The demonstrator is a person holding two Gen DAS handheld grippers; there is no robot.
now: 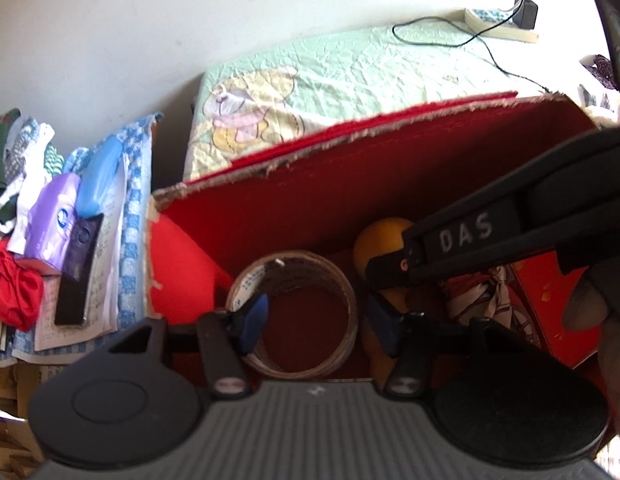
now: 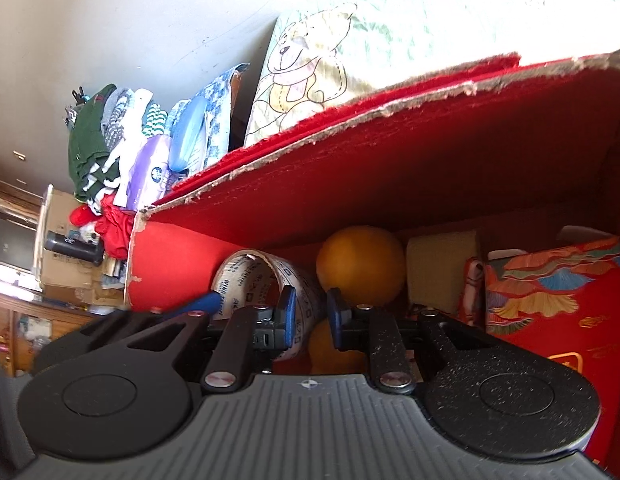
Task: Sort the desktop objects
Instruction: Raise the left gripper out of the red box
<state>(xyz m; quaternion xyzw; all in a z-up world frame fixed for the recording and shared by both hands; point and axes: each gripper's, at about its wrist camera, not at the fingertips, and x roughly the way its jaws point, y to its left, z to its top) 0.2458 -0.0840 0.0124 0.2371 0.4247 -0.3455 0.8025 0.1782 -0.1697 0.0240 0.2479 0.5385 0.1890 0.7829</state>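
A roll of clear printed tape (image 1: 298,276) (image 2: 250,276) sits inside a red carton (image 1: 349,184) (image 2: 389,184). My left gripper (image 1: 318,324) is open right over it; its left finger covers the roll's left rim and its right finger hangs beyond the right rim. My right gripper (image 2: 311,316) has its blue fingers narrowed on the roll's right wall; in the left wrist view its black body (image 1: 465,236) reaches in from the right. Behind the roll rests an orange ball (image 1: 379,236) (image 2: 359,264).
The carton also holds a beige block (image 2: 441,272), a patterned cloth (image 1: 481,300) and a red decorated box (image 2: 549,300). To the left are a purple tissue pack (image 1: 54,220), a blue case (image 1: 100,176) and piled clothes. A bear-print sheet (image 1: 349,76) lies behind.
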